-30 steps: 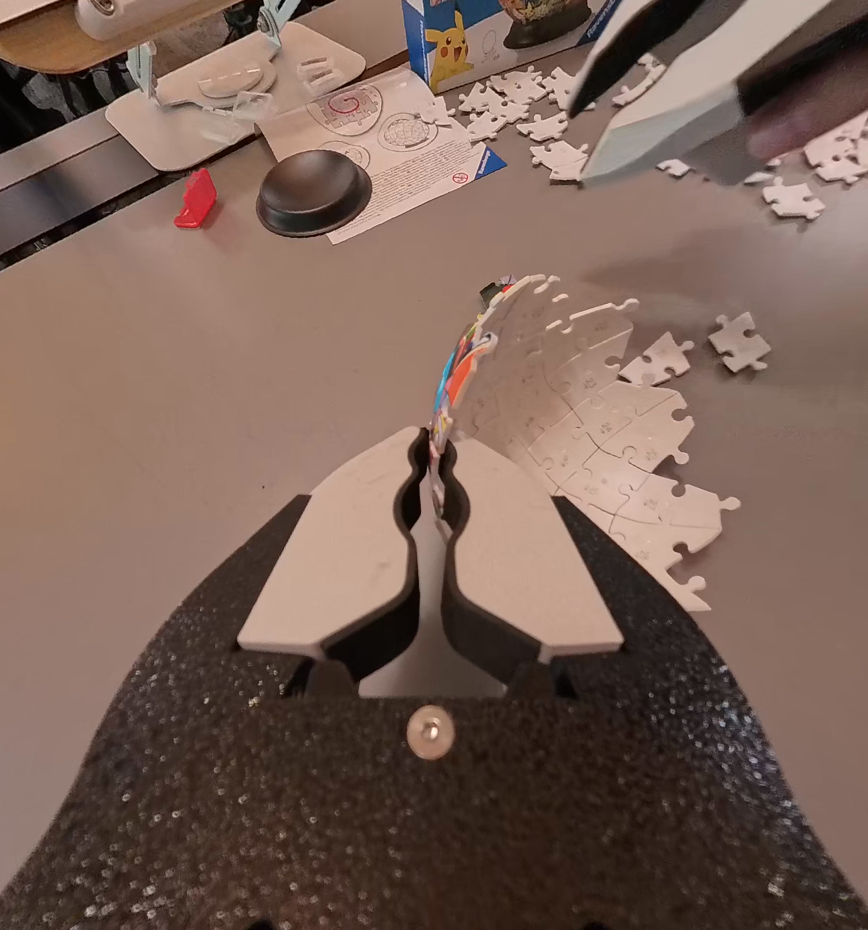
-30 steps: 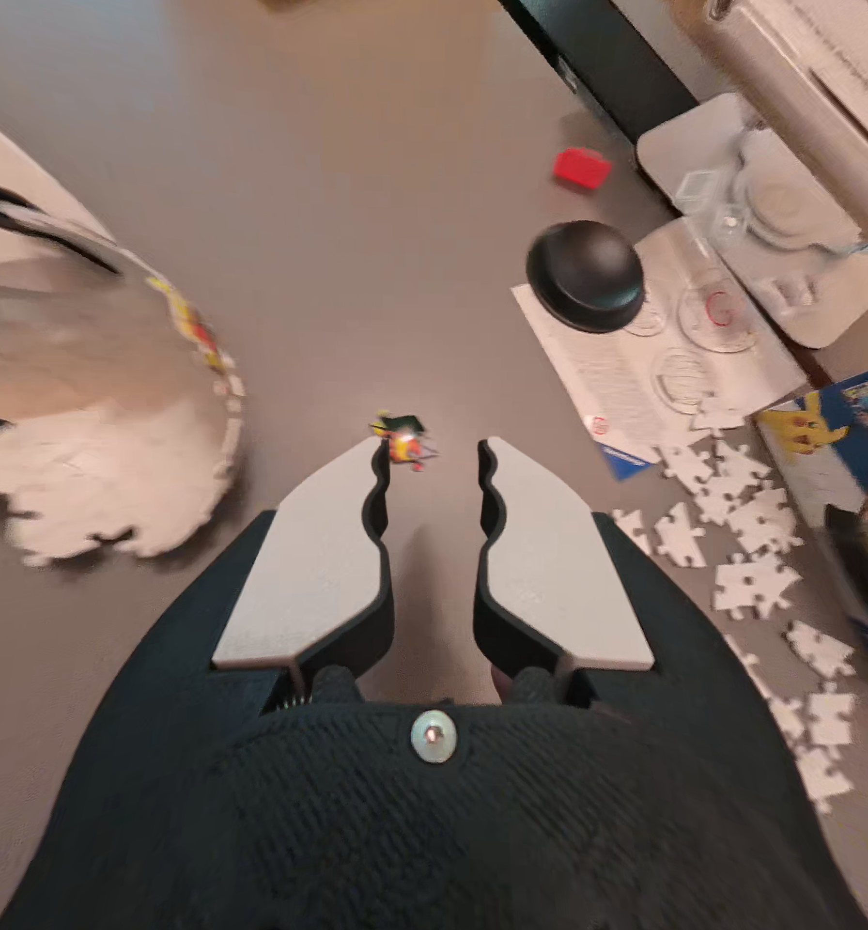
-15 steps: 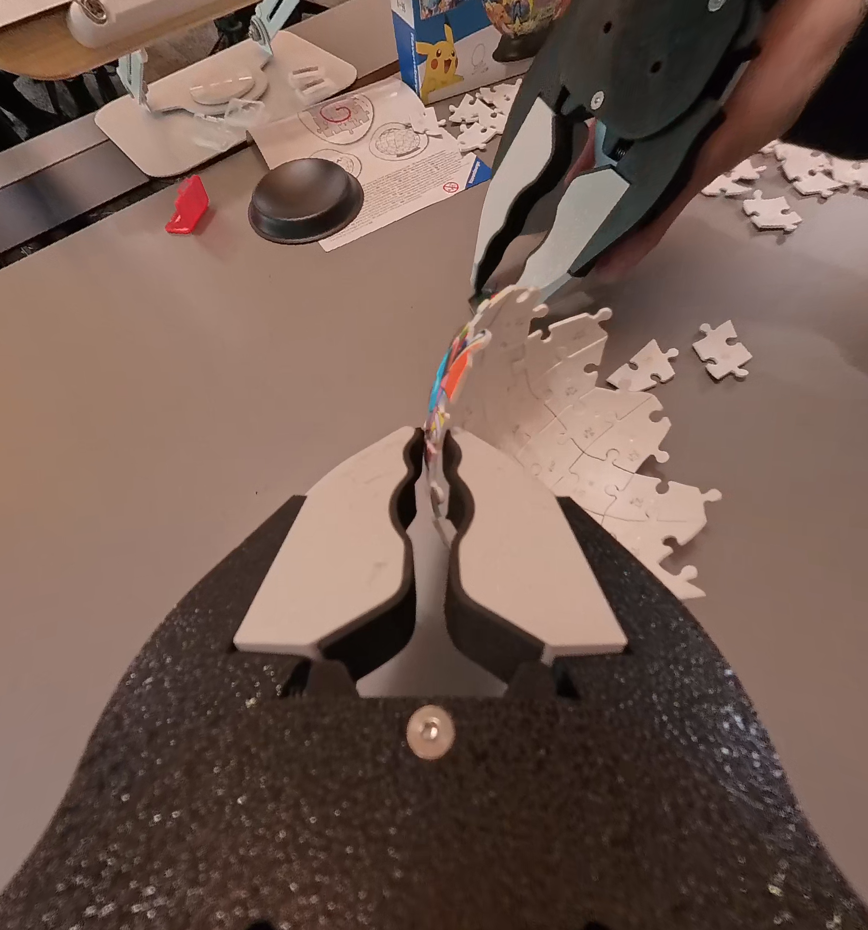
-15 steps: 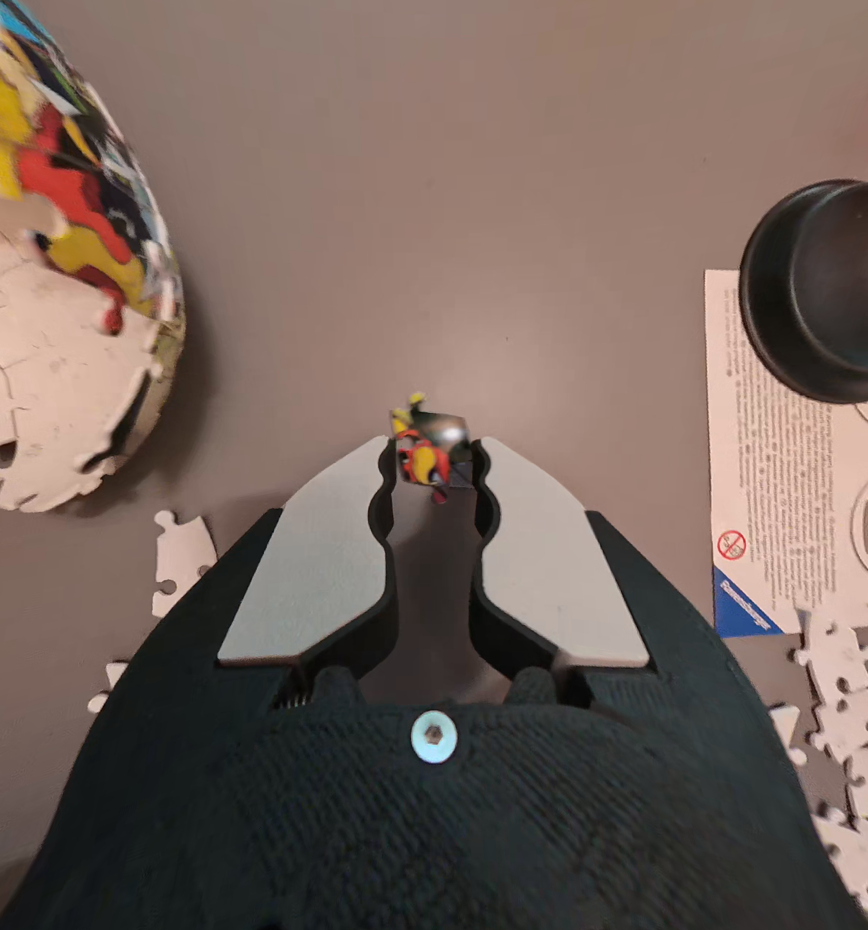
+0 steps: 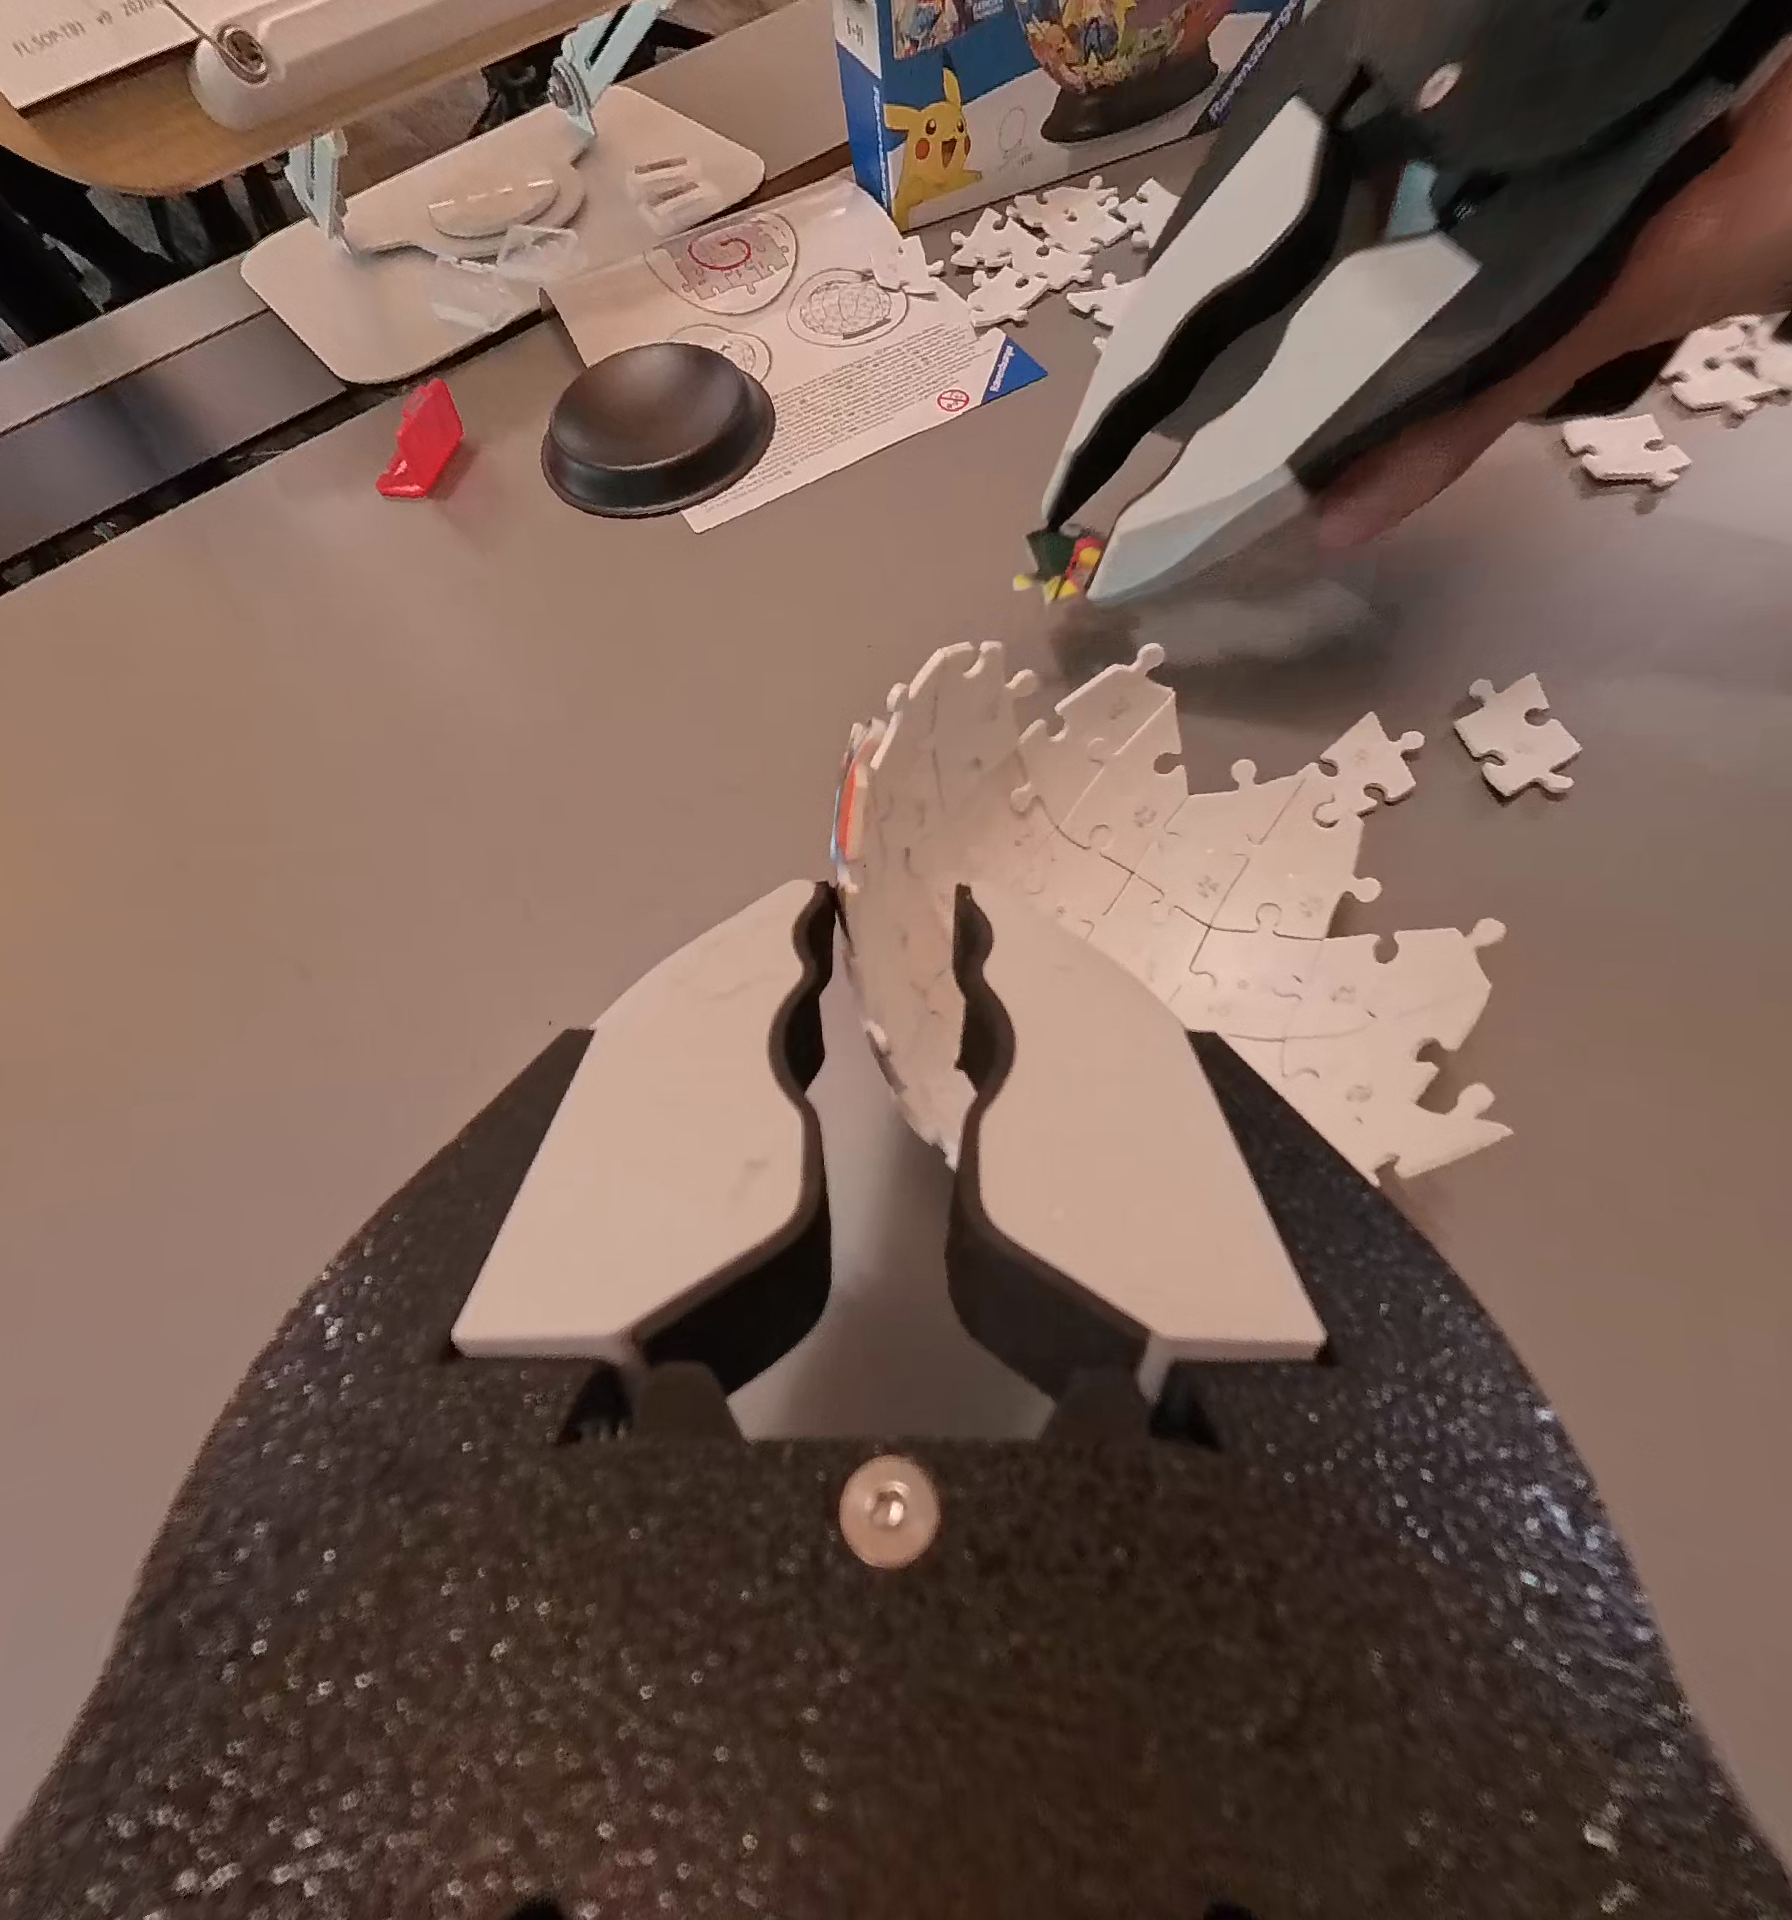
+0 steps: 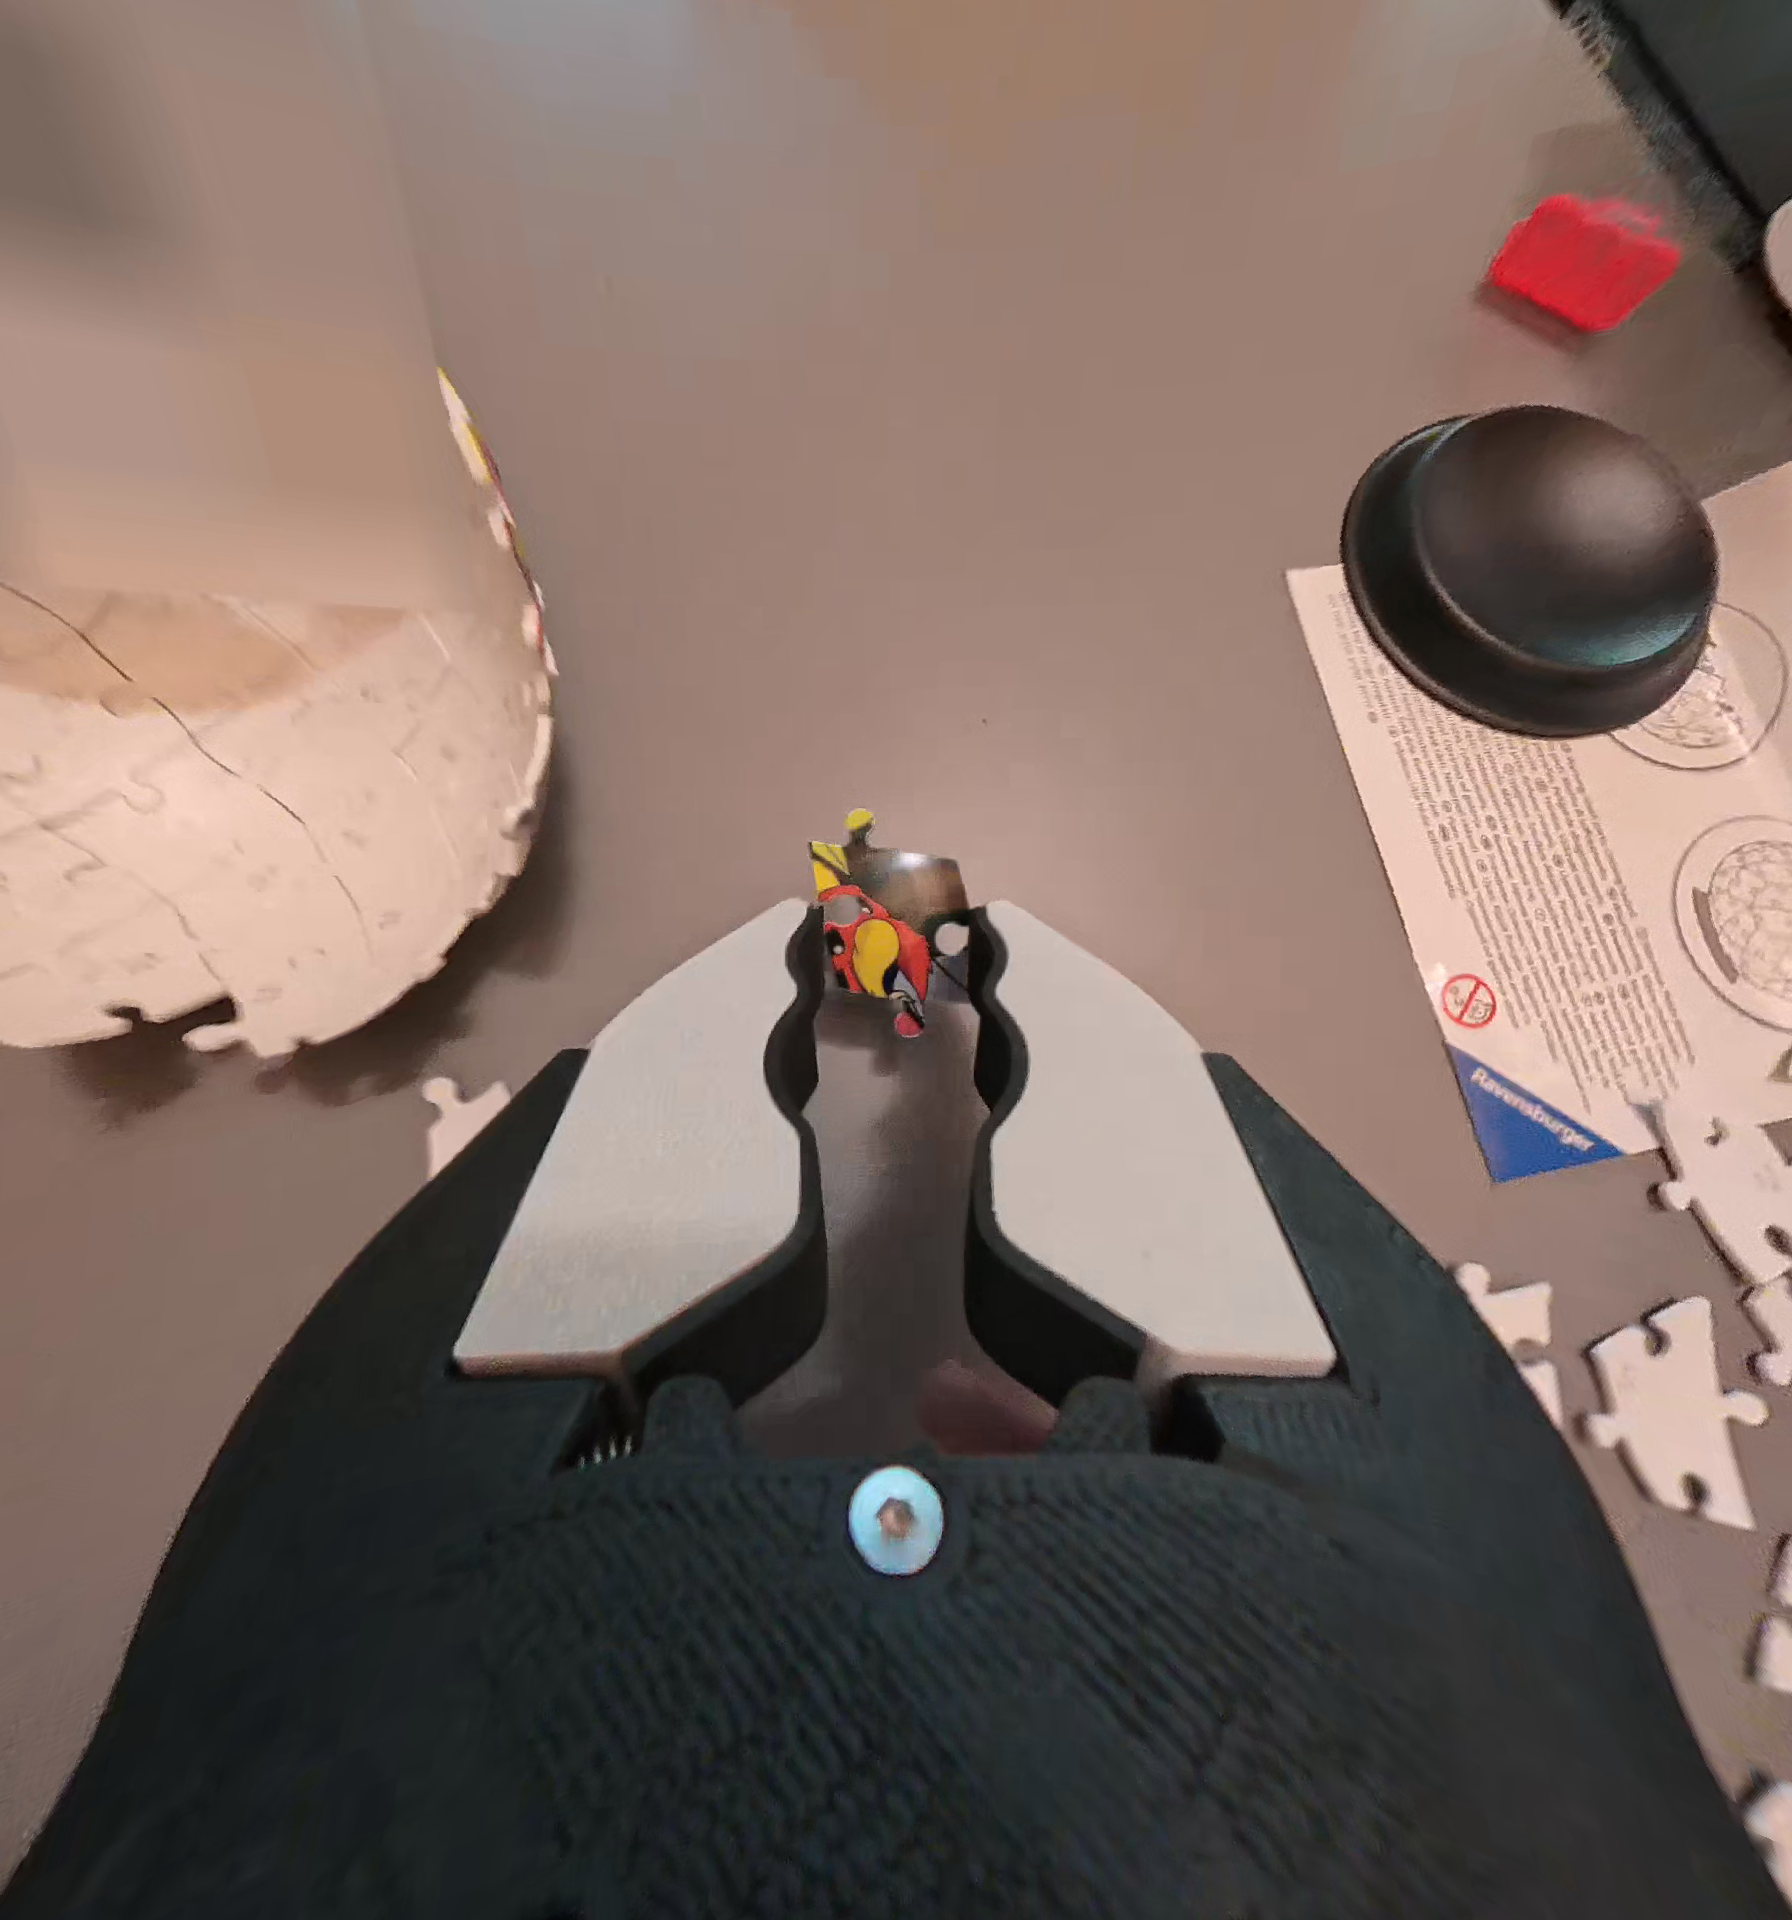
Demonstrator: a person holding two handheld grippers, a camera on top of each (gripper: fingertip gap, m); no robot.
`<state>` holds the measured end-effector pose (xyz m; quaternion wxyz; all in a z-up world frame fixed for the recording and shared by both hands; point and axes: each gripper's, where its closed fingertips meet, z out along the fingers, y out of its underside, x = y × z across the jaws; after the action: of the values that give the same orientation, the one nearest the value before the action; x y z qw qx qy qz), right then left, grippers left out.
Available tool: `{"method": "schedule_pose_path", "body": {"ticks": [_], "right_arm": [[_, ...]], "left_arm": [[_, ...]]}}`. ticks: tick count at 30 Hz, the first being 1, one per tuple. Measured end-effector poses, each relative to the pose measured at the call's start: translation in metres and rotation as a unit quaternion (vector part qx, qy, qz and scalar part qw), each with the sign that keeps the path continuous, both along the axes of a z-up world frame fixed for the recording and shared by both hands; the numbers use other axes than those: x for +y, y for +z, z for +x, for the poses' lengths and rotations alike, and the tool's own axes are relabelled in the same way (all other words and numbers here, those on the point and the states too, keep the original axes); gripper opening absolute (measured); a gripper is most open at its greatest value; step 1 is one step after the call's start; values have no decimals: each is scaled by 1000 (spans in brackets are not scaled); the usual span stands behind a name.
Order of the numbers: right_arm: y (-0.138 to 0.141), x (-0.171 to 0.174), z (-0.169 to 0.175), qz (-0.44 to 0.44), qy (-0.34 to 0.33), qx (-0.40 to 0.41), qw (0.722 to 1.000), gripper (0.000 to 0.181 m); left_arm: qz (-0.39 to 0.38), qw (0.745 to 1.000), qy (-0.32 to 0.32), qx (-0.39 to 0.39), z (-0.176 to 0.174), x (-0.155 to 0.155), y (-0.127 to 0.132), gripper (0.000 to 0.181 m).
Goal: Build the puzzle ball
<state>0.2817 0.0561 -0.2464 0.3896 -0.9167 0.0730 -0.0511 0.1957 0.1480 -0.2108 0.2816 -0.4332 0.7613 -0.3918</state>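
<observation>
Left gripper [image 5: 897, 914]: I have its jaws narrowed around the rim of the shell [image 5: 1162, 914], one finger on the printed outside, one inside the white hollow; a small gap shows, so I cannot tell how firmly it grips.

Shell: one half-built bowl of joined pieces, its rim between my left fingers, the rest fanning out to their right onto the table [image 5: 352, 831].

Right gripper [image 6: 892, 920]: I have it clamped on one coloured piece [image 6: 876, 940], pinched by its side edges at the fingertips, printed face up.

Piece position: ahead of the shell's far edge, near but not touching, just above the table.

Risk, slip: I judge the piece could twist or pop out, since only the fingertips hold it.

Risk, shell: pressing the piece in could split the joints or roll the shell, if my left hold is loose.

Risk, fit: its tabs may meet the wrong notch.

Count, loose pieces [image 5: 1515, 732]: two lie right of the shell; many more beyond, too many to count.

Count, others: one black stand [image 6: 1531, 566], one leaflet [image 6: 1557, 831], one red clip [image 6: 1583, 260], one box [image 5: 933, 94].
</observation>
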Motion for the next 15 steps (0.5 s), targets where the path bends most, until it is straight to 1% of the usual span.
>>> {"method": "schedule_pose_path", "body": {"ticks": [4, 8, 15], "right_arm": [[30, -3, -5, 105, -34, 46, 993, 27], [62, -5, -15, 216, -44, 116, 968, 26], [93, -7, -27, 309, -43, 178, 933, 27]], "left_arm": [[7, 1000, 8, 0, 2, 4, -1, 25], [0, 1000, 17, 3, 4, 7, -1, 27], [-6, 1000, 31, 2, 8, 15, 0, 32]]}}
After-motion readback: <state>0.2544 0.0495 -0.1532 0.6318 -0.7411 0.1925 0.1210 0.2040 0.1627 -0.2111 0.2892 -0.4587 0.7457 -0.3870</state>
